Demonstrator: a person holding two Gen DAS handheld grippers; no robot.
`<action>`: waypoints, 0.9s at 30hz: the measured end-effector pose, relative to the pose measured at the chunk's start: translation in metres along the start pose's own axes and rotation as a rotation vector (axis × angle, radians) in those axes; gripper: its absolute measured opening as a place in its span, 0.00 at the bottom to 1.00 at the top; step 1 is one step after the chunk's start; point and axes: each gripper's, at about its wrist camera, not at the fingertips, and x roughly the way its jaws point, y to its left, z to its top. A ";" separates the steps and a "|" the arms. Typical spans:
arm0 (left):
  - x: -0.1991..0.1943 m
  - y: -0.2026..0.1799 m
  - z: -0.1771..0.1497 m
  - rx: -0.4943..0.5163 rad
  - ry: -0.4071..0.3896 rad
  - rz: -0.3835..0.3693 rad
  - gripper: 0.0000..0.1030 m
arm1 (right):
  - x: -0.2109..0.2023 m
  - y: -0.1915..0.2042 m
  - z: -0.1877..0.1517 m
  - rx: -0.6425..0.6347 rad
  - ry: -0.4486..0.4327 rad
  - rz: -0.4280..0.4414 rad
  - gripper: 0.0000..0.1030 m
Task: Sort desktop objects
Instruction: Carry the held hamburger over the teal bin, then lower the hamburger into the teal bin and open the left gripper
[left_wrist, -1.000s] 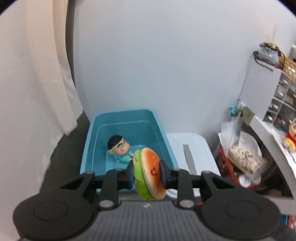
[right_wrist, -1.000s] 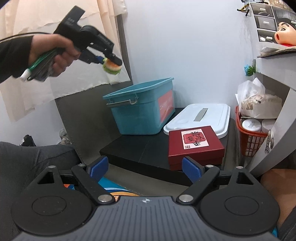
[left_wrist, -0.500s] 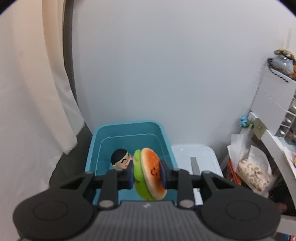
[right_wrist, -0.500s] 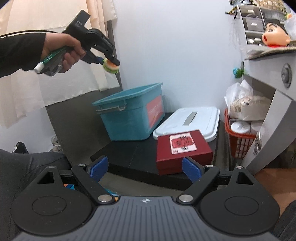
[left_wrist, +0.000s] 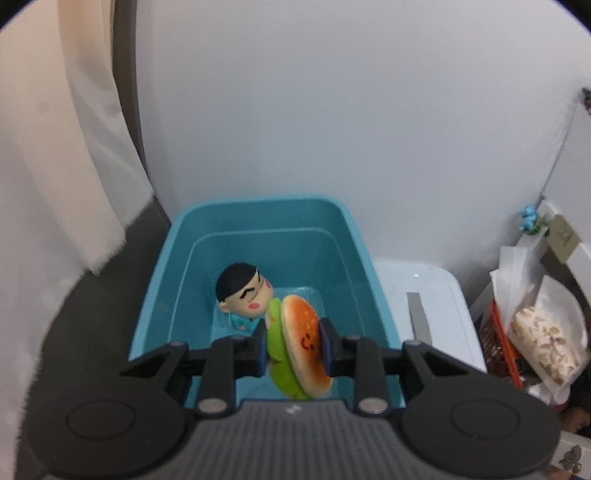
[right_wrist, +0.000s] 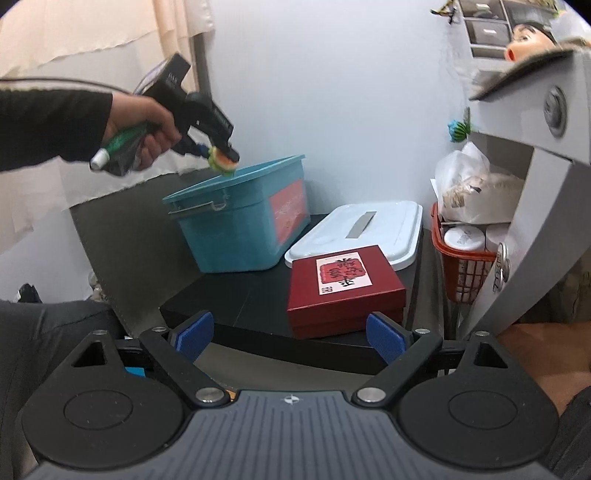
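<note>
The teal bin (left_wrist: 364, 243) is smooth, slightly glossy plastic, with a matt red label (right_wrist: 289, 206) on its side. Inside the bin, the doll (left_wrist: 243, 293) has a shiny moulded plastic head. Above the bin's near rim, the burger toy (left_wrist: 301, 345) looks soft and matt, like foam or plush. Right of the bin lies a glossy white plastic lid (right_wrist: 388, 232), and in front of that a red box (right_wrist: 347, 295) of matt textured card with a paper label. Left of the bin hangs a cream cloth curtain (left_wrist: 55, 147) with a frayed hem.
</note>
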 end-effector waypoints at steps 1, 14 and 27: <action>0.005 0.000 0.000 0.001 0.007 0.001 0.29 | 0.001 -0.002 0.000 0.014 0.004 0.009 0.90; 0.060 0.005 0.004 -0.001 0.065 0.006 0.30 | 0.020 -0.005 0.002 0.033 0.111 0.083 0.91; 0.070 0.010 0.005 0.018 0.086 0.020 0.34 | 0.031 -0.007 0.000 0.062 0.148 0.024 1.00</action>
